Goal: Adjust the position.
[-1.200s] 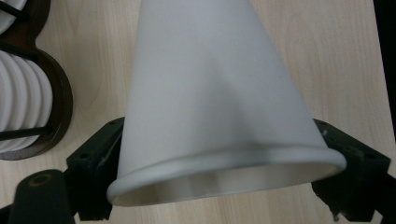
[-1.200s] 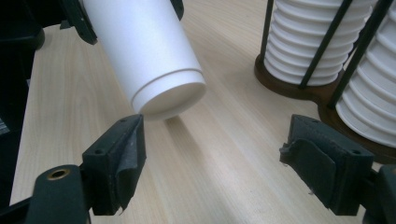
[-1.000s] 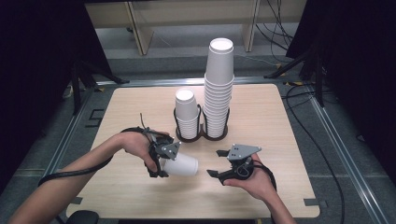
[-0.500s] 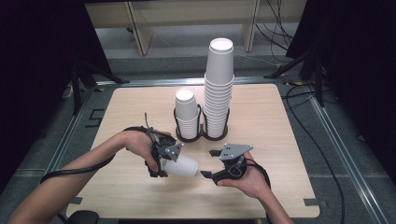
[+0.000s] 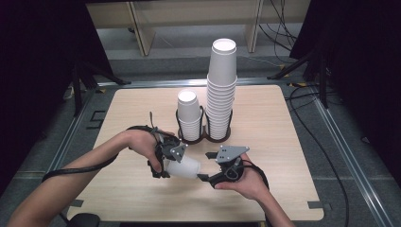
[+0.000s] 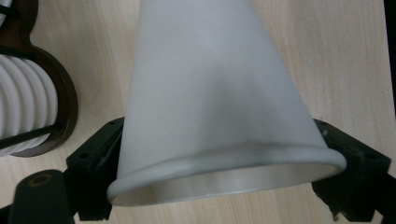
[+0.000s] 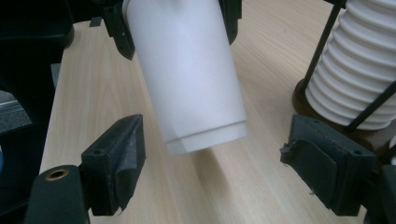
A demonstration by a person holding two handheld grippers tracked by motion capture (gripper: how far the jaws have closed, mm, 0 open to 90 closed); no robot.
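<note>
A white paper cup point(image 5: 183, 167) lies on its side just above the table, its rim clamped in my left gripper point(image 5: 165, 165), which is shut on it. In the left gripper view the cup point(image 6: 210, 93) spans the frame, with a black jaw pressed on each side of its rim. My right gripper point(image 5: 205, 178) stands open right at the cup's base. The right gripper view has the cup's base point(image 7: 196, 93) hanging between and a little beyond the two wide-apart pads point(image 7: 116, 158), touching neither.
Behind the grippers a dark wire holder point(image 5: 204, 137) carries two upside-down cup stacks: a short stack point(image 5: 189, 113) on the left and a tall stack point(image 5: 221, 90) on the right. The wooden table point(image 5: 283, 142) has bare room to the right and left.
My right gripper has moved left toward the cup's base, closing the gap. The left gripper and its cup have hardly shifted.
</note>
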